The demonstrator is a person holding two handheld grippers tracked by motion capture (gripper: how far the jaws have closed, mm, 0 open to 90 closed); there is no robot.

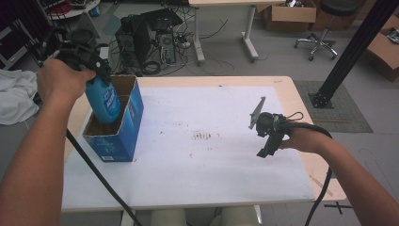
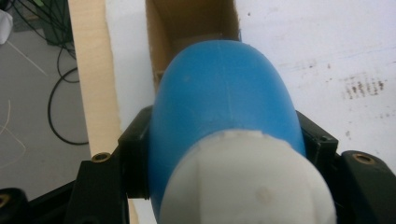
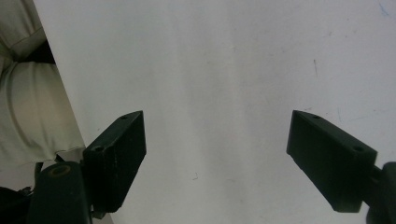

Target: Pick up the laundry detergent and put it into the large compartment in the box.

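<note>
Bottle: I see the blue bottle [image 1: 103, 101] with a white cap [image 2: 245, 184] hanging upright in the open top of the blue box [image 1: 123, 132], its lower part already below the box's rim.
Left gripper: my left gripper [image 1: 96, 70] clamps the bottle near its neck, a jaw pressing on each side of the blue body.
Right gripper: my right gripper [image 1: 264, 151] sits well to the right of the box, low over the table, jaws spread wide with nothing between them.
Box: it stands at the table's left edge, cardboard brown inside, top flaps open.
Surface: I read a white sheet [image 1: 207, 141] covering a pale wooden table [image 1: 289, 87]; right of the box the sheet carries a patch of dark smudges and scattered specks.
Room: beyond the box, on a grey floor, I make out a black computer tower [image 1: 141, 40] among tangled cables, desk legs, cardboard boxes [image 1: 289, 14] and a wheeled stool [image 1: 324, 40]; a black post [image 1: 350, 52] rises far right of the box.
</note>
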